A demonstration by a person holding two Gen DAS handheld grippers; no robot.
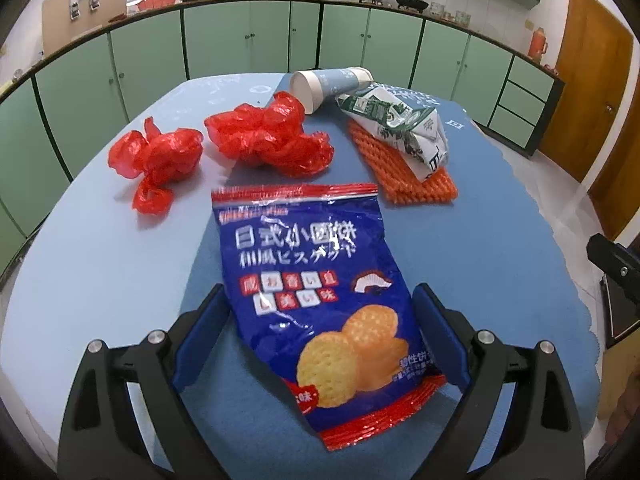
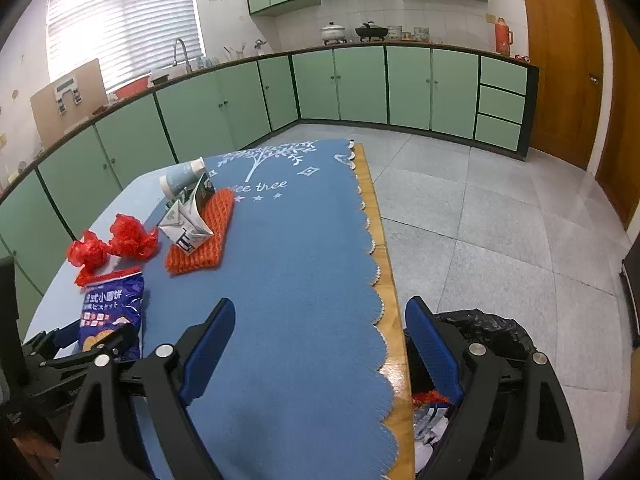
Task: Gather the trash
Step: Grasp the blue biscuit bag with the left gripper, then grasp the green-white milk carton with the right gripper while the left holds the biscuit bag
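Observation:
A blue biscuit bag (image 1: 320,300) lies flat on the blue tablecloth (image 1: 100,264). My left gripper (image 1: 320,332) is open, its blue fingers on either side of the bag's lower half. Behind it lie two crumpled red plastic bags (image 1: 160,160) (image 1: 268,136), a crushed milk carton (image 1: 404,128) on an orange foam net (image 1: 416,184), and a tipped paper cup (image 1: 328,86). My right gripper (image 2: 320,344) is open and empty over the table's right edge. The right wrist view also shows the biscuit bag (image 2: 112,312) and the left gripper (image 2: 80,344).
A bin lined with a black bag (image 2: 492,332) stands on the floor beside the table's right edge, with some trash inside. The wooden table edge (image 2: 384,280) shows past the cloth. Green cabinets (image 2: 360,84) line the walls.

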